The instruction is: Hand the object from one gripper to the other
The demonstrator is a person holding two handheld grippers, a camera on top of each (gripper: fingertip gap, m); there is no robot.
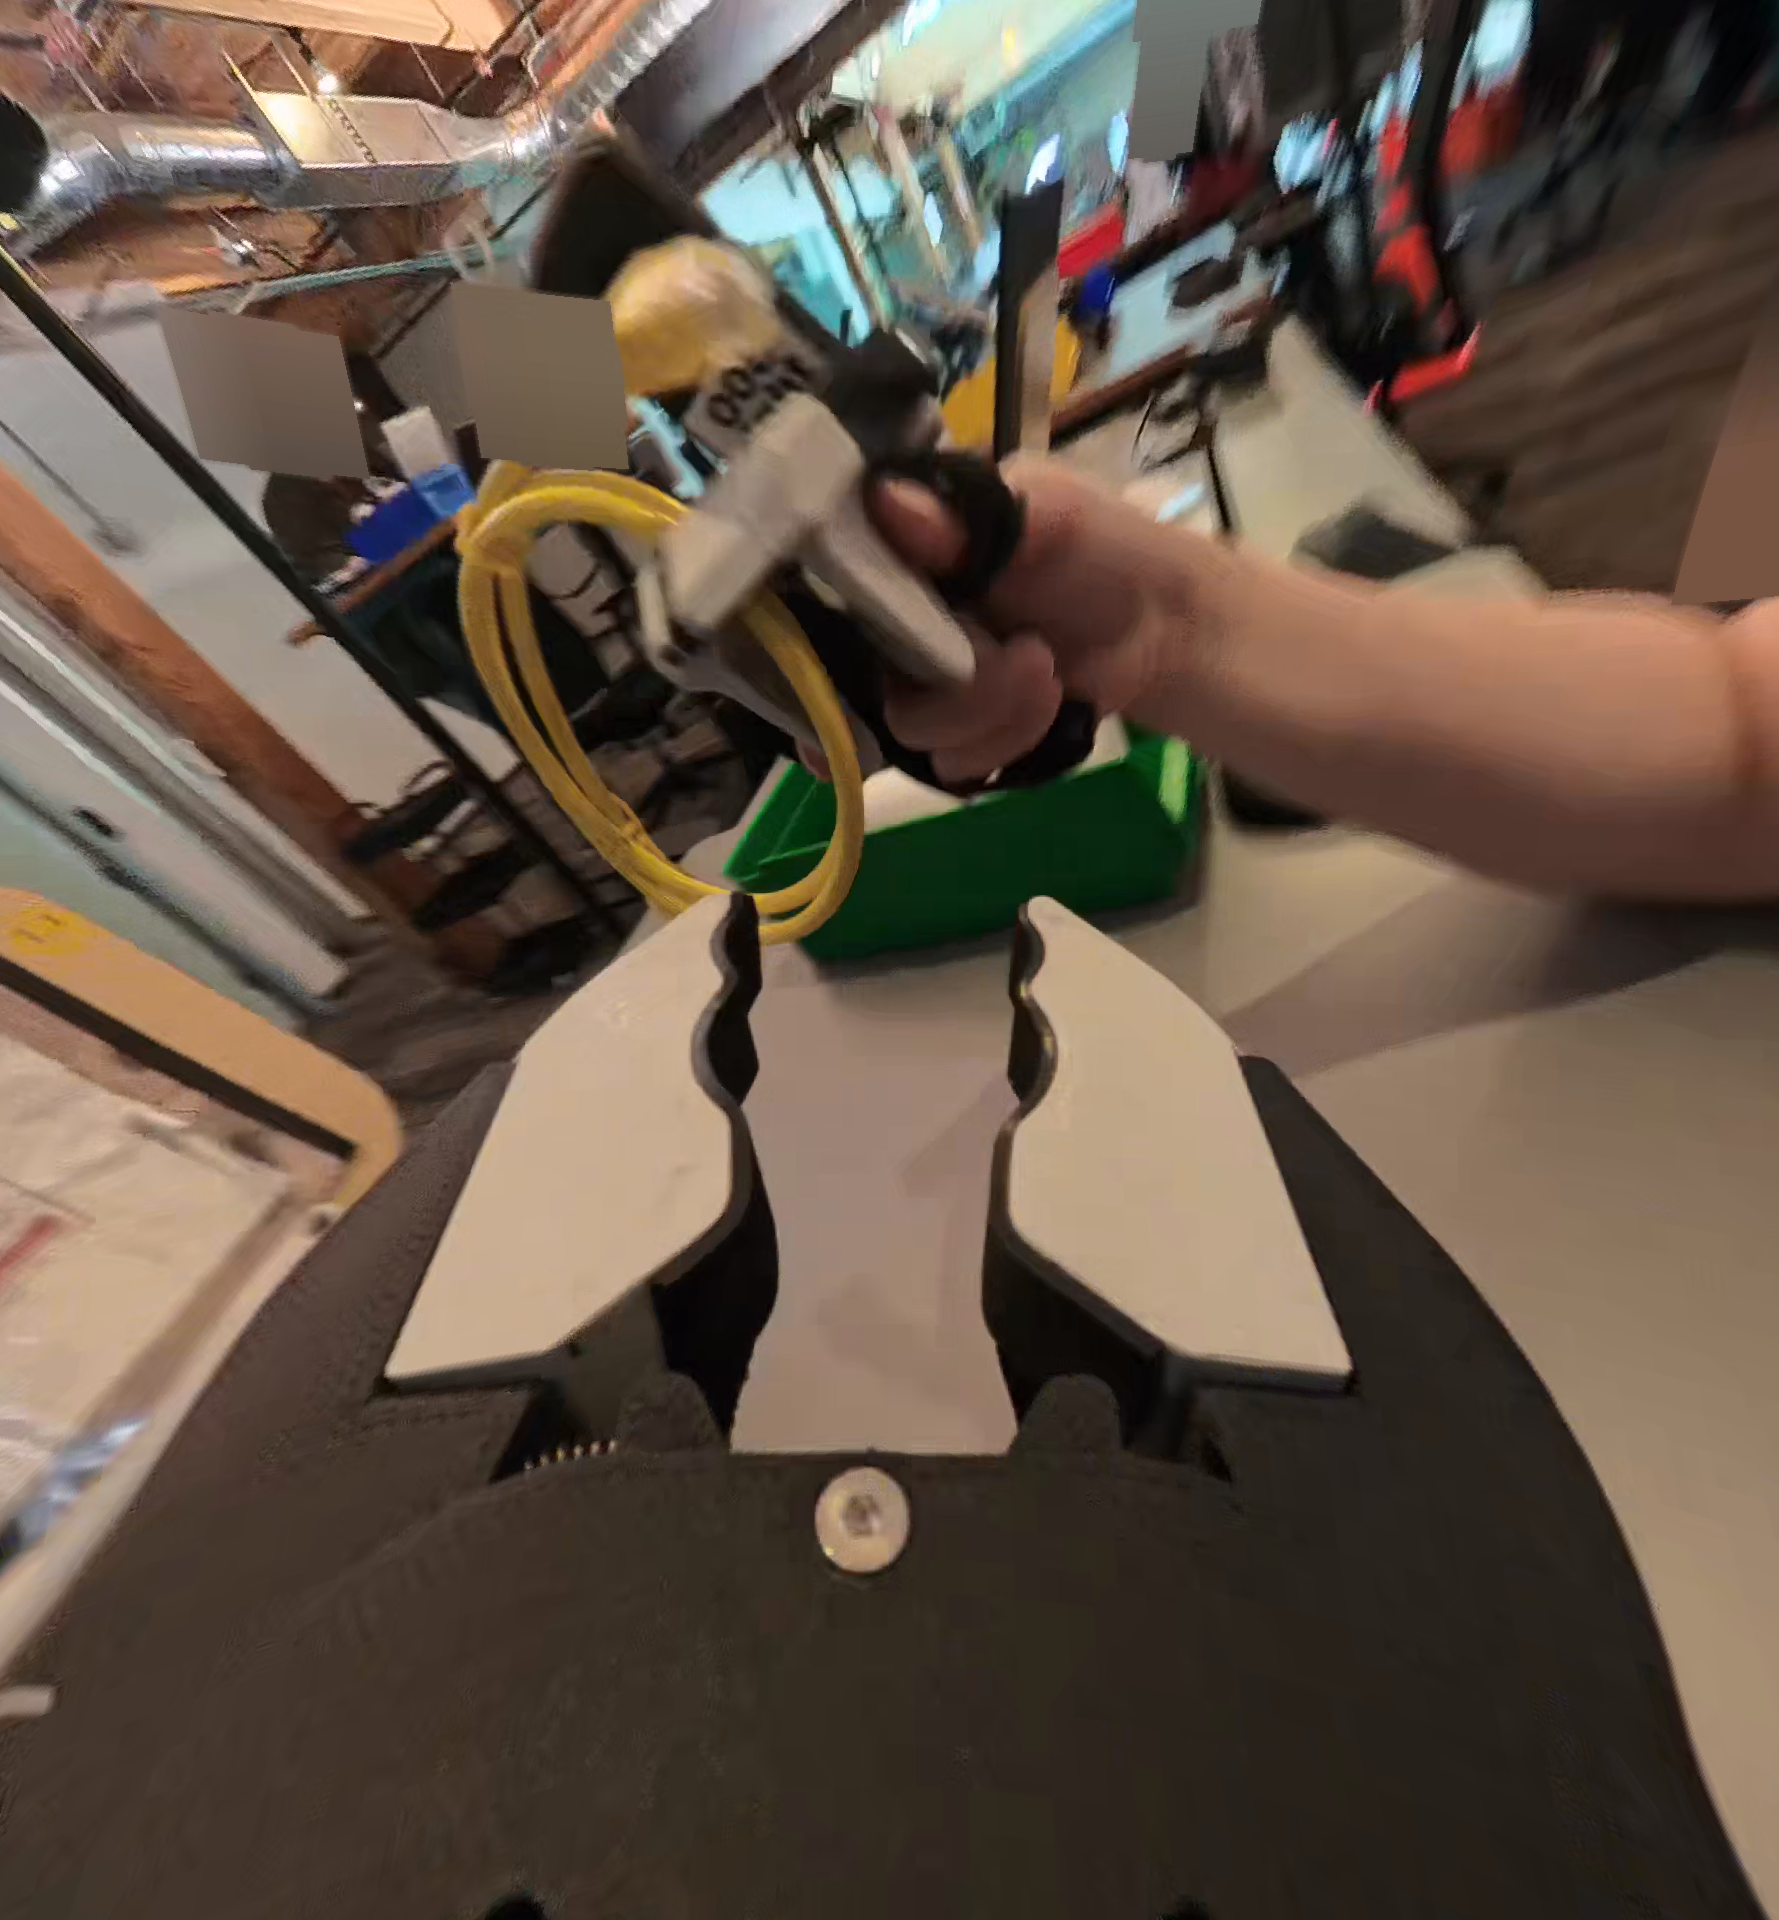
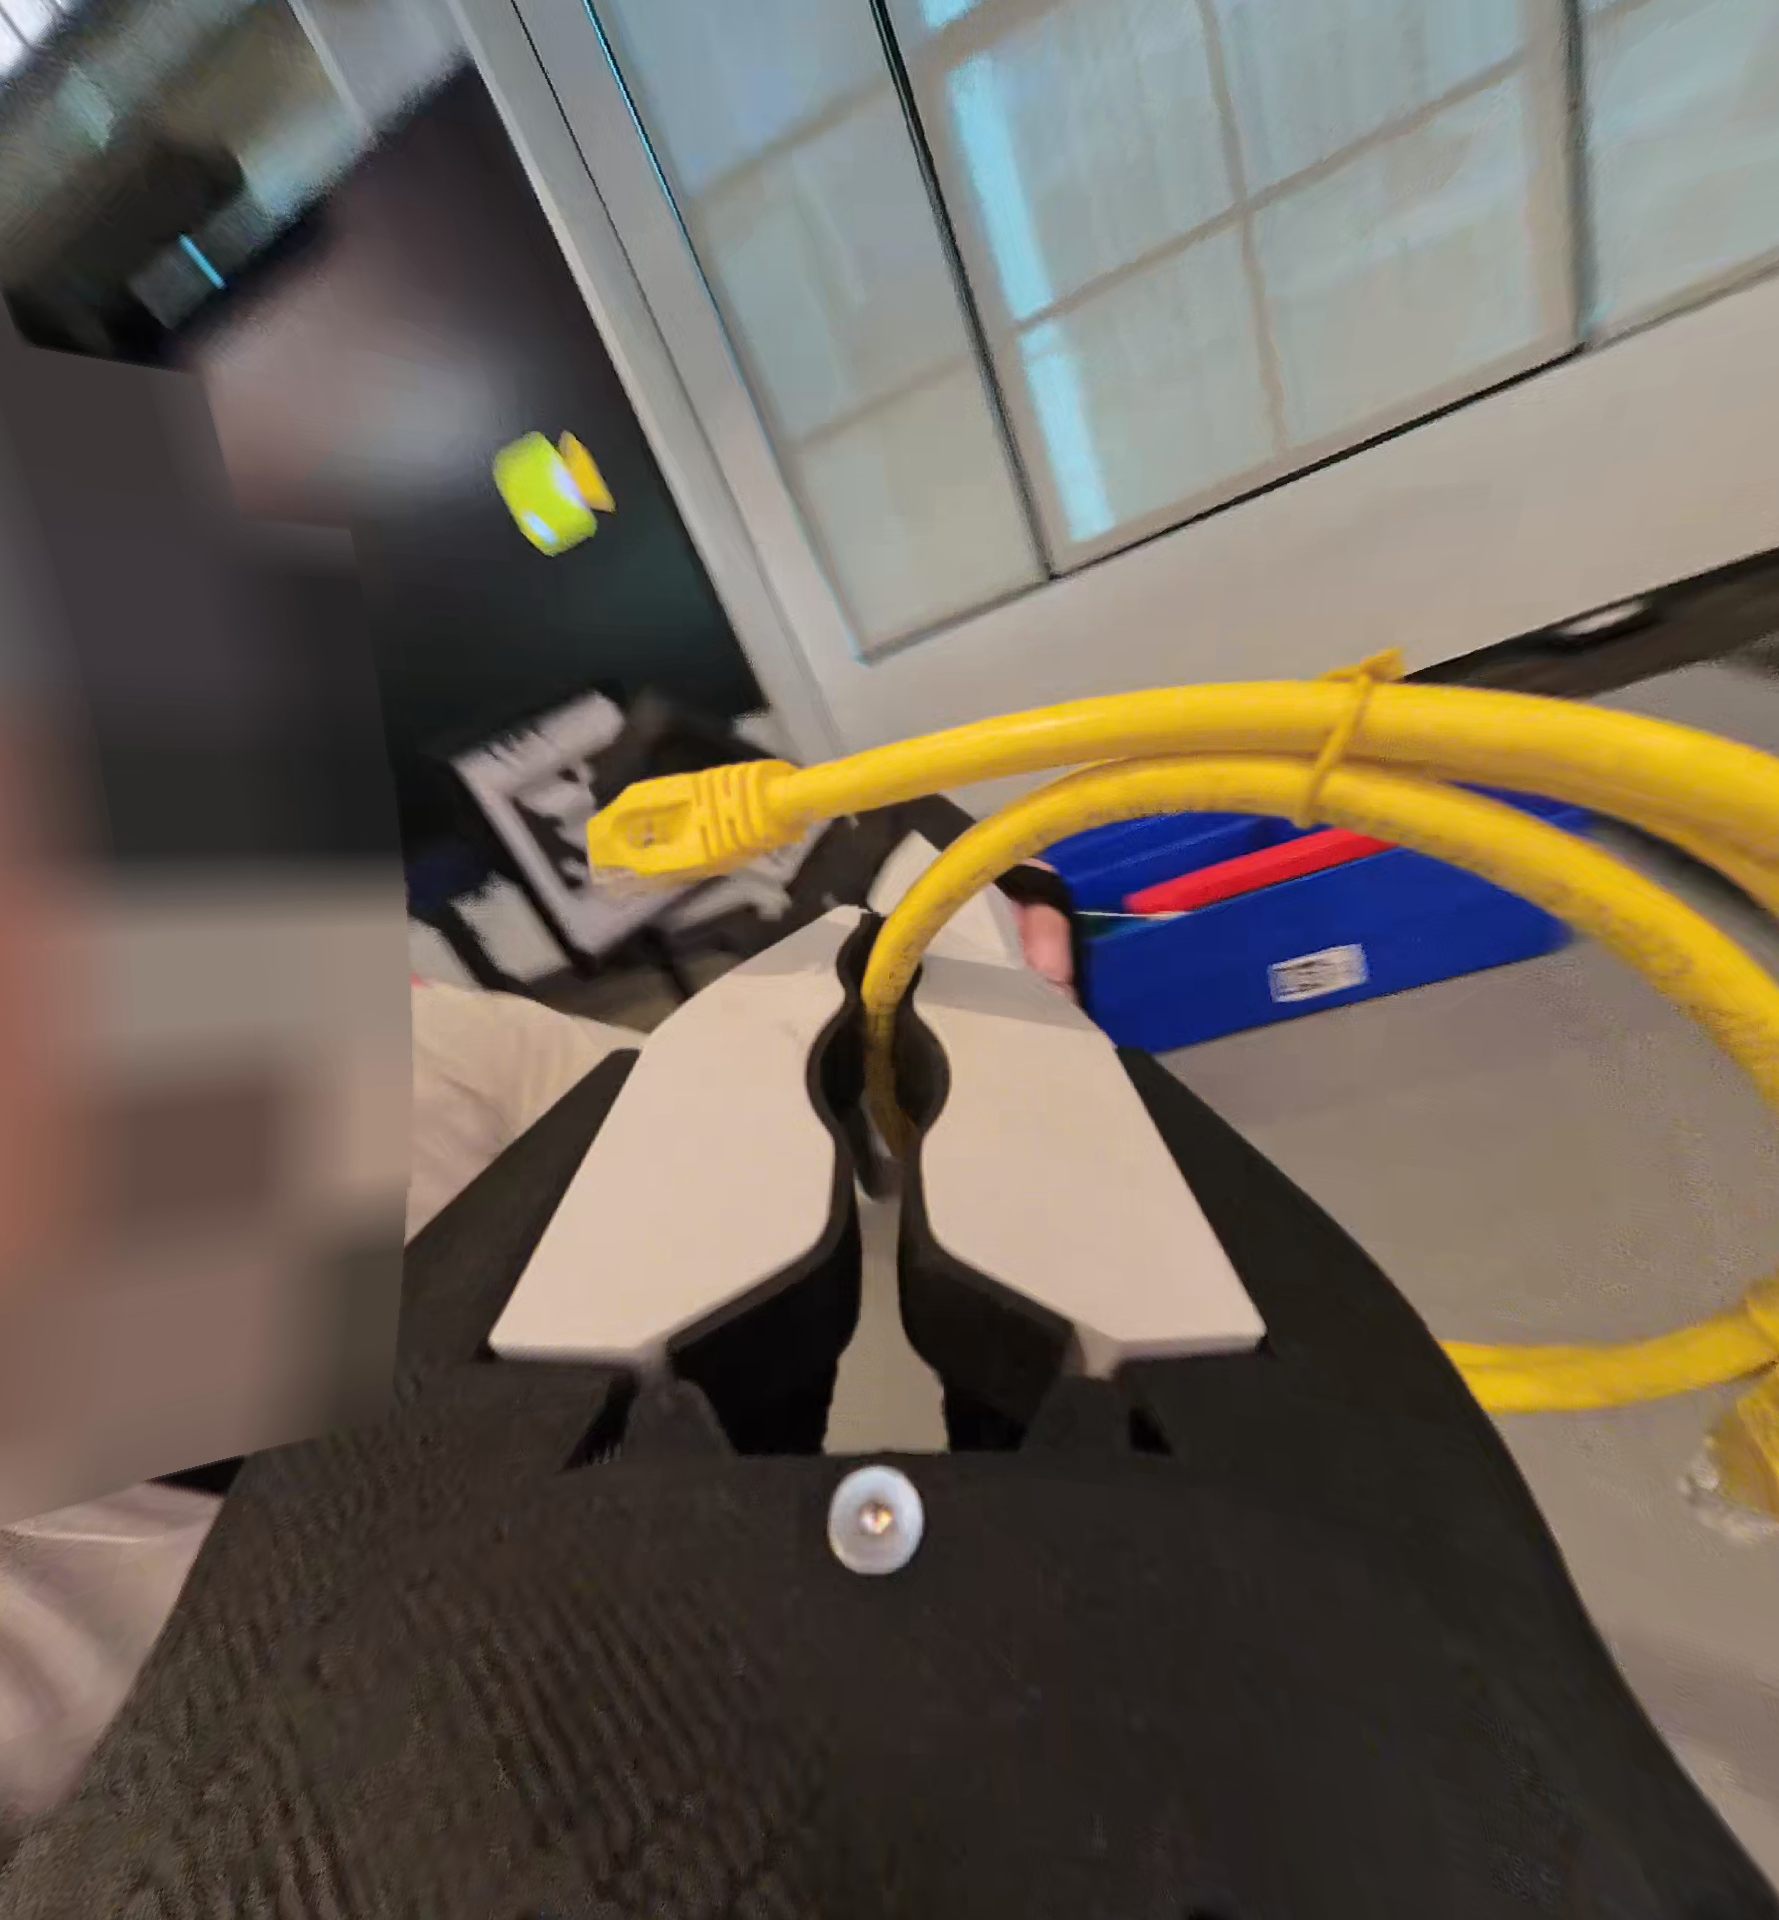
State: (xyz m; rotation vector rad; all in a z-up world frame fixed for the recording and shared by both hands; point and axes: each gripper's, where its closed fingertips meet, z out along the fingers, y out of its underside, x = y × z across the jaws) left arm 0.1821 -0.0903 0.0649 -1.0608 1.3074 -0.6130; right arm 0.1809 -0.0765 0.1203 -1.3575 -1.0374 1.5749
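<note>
The right gripper (image 2: 880,971), grey-fingered on a black body, is clamped on one strand of a coiled yellow network cable (image 2: 1384,748) bound with yellow ties; the cable's moulded yellow plug (image 2: 677,826) juts free to the left. From the left wrist view the same coil (image 1: 573,727) hangs in the air from the right gripper (image 1: 698,613), gripped by a person's hand (image 1: 1020,634), above and just beyond the left gripper (image 1: 880,935). The left gripper's fingers stand wide apart with nothing between them; the coil's lowest loop sits close to the left fingertip (image 1: 729,925), though whether they touch is hard to tell.

A white label (image 2: 1316,974) is stuck on a blue plastic bin (image 2: 1280,935) holding a red flat piece (image 2: 1259,868); its print is too blurred to read. A green plastic bin (image 1: 978,862) stands on the pale grey tabletop (image 1: 1487,1195). Behind are gridded frosted windows (image 2: 1176,260), silver ducting (image 1: 189,166) under a wooden ceiling, and cluttered benches.
</note>
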